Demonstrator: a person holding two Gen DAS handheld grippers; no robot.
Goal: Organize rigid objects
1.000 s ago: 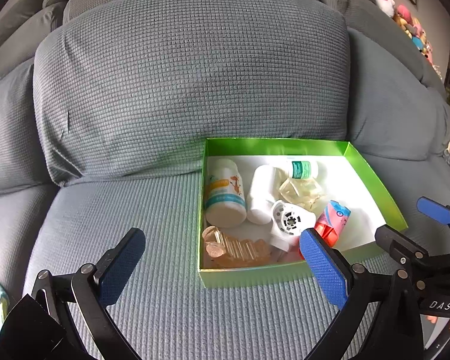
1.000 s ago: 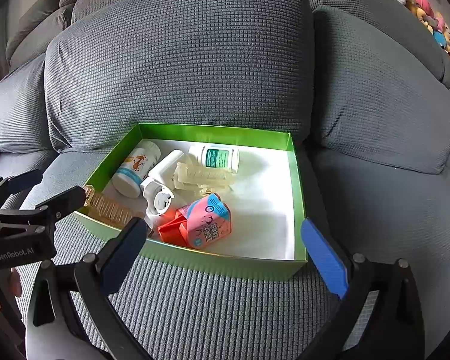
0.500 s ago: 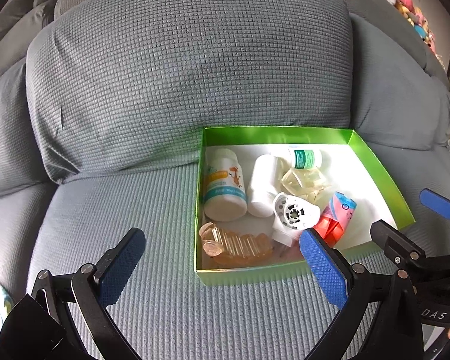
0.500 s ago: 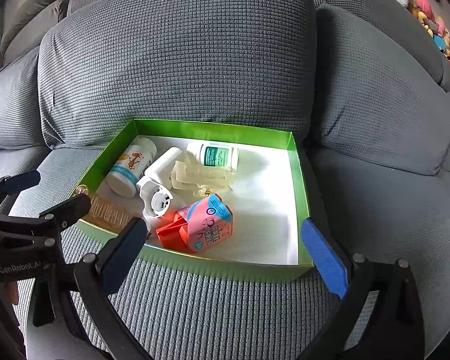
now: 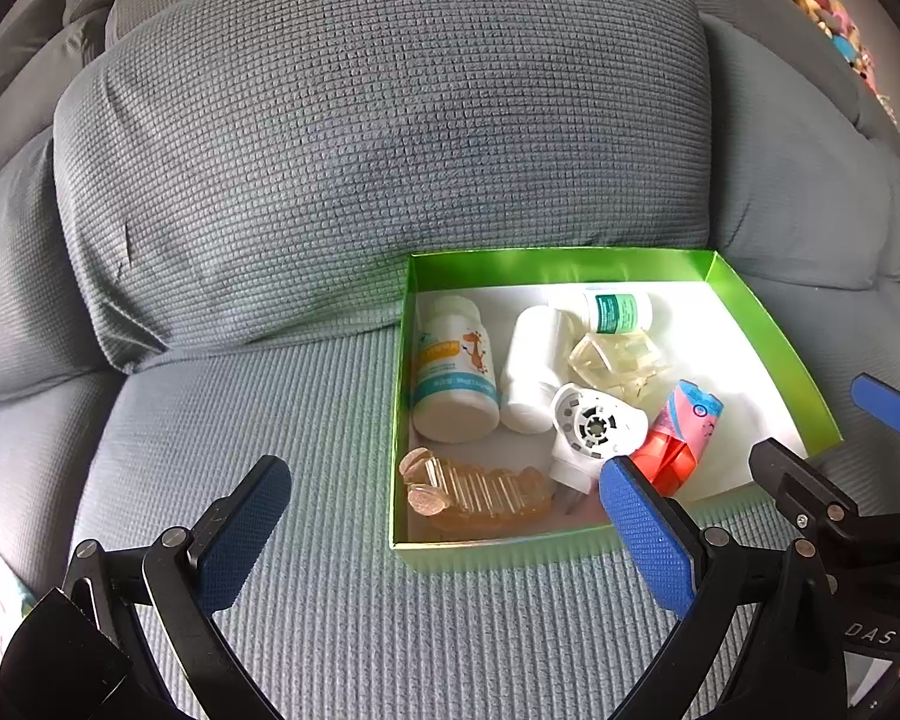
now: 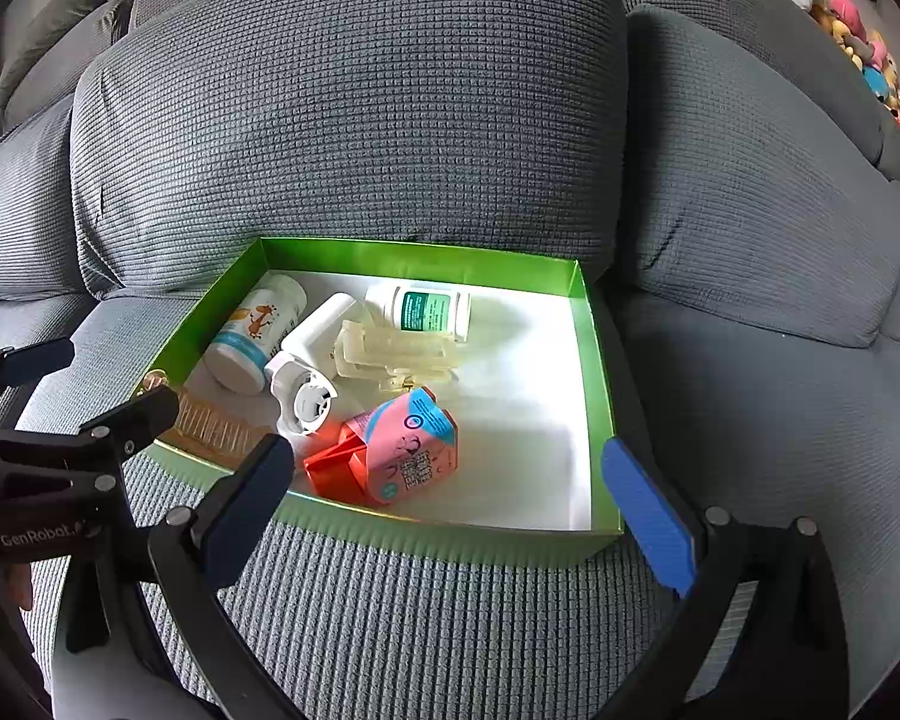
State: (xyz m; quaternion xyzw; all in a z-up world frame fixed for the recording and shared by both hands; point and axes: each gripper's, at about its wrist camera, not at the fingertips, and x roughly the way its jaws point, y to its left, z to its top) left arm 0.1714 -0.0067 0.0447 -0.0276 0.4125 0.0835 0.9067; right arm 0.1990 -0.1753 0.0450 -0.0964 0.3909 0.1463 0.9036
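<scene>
Left wrist view: left gripper [image 5: 444, 531] spread wide, empty, hovering short of green box [image 5: 498, 546] on sofa seat [image 5: 240, 420]. Right gripper [image 6: 456, 492] likewise agape, holding nothing. Bottles, white plug-in device [image 5: 594, 426] and pink carton [image 6: 411, 447] jumbled inside; likely risk: nudging the light box or dislodging neighbours while reaching in.

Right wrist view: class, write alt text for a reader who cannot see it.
A shallow green cardboard box on a grey sofa seat holds white pill bottles and a pink-and-orange carton. The open right hand-held gripper hovers before it.
</scene>
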